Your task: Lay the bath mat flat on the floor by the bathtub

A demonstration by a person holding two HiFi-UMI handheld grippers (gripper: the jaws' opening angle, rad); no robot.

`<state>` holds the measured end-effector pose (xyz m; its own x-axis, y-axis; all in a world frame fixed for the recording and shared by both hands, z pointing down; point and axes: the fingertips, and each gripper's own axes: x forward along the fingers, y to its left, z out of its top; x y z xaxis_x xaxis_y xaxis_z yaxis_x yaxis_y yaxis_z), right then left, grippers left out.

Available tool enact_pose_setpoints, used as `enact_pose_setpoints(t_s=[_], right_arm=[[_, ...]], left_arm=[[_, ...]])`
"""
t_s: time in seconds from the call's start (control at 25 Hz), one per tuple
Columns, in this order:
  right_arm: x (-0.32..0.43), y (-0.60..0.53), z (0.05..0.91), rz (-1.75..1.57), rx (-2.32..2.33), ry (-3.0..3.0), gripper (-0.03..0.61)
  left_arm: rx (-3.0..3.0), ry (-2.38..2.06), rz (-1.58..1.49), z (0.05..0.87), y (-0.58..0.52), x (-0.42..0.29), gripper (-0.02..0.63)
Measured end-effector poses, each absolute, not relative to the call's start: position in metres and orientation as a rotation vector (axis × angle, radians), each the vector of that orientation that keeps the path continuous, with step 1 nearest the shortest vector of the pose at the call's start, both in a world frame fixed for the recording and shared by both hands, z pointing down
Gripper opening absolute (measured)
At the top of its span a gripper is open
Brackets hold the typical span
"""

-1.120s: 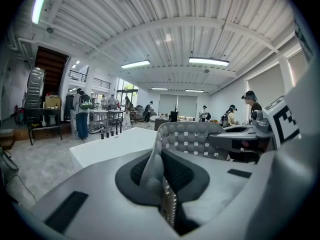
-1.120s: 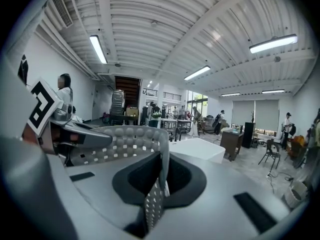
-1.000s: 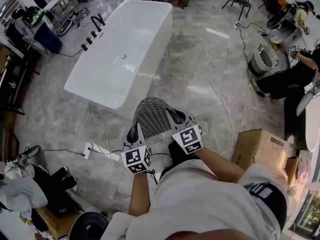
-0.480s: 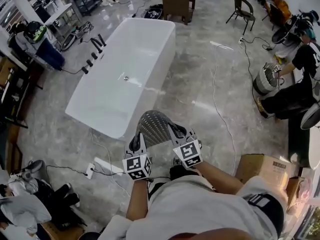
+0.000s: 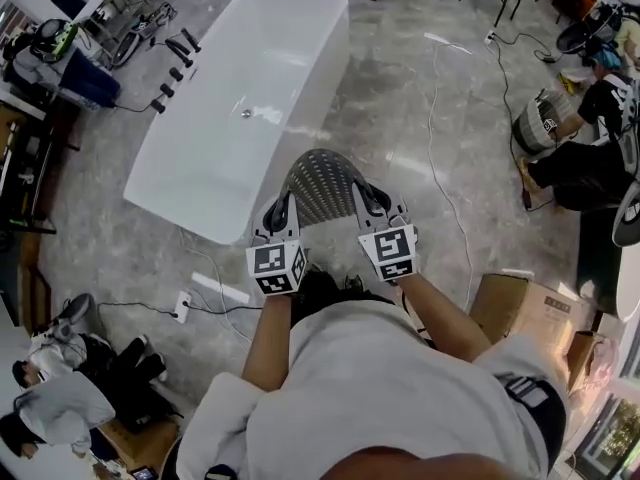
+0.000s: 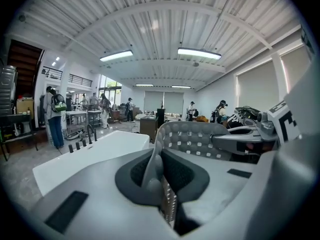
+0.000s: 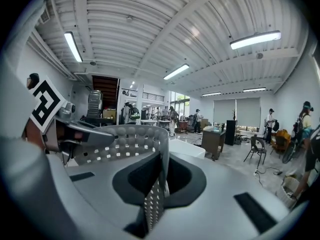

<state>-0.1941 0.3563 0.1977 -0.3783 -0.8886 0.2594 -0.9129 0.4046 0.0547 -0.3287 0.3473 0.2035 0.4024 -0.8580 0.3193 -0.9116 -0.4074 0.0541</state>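
A grey bath mat (image 5: 325, 183) with rows of small holes hangs in the air, bowed upward between my two grippers. My left gripper (image 5: 277, 213) is shut on its left edge, my right gripper (image 5: 374, 200) on its right edge. In the left gripper view the mat (image 6: 195, 139) runs from the jaws toward the other gripper. The right gripper view shows the mat (image 7: 125, 144) pinched between the jaws. The white bathtub (image 5: 235, 108) stands on the marble floor just ahead and to the left of the mat; the bathtub (image 6: 85, 156) shows beyond the left jaws too.
Black taps (image 5: 172, 68) stand by the tub's left rim. A power strip (image 5: 181, 306) and cables lie on the floor at lower left. A cardboard box (image 5: 525, 313) sits at right. People crouch at far right (image 5: 590, 158) and lower left (image 5: 60, 398).
The mat and both grippers have moved forward toward the tub, and the head view has shifted so the tub's near end is closer to the mat. Both grips are unchanged.
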Motion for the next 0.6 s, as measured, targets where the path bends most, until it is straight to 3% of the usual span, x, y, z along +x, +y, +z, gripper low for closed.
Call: enact_pose_setpoints(t_s=[0.6], right_arm=[[-0.139, 0.268, 0.233, 0.267, 1.726, -2.193, 0.021]], left_arm=[[2.522, -1.265, 0.475, 0.245, 0.223, -0.276, 0.026]])
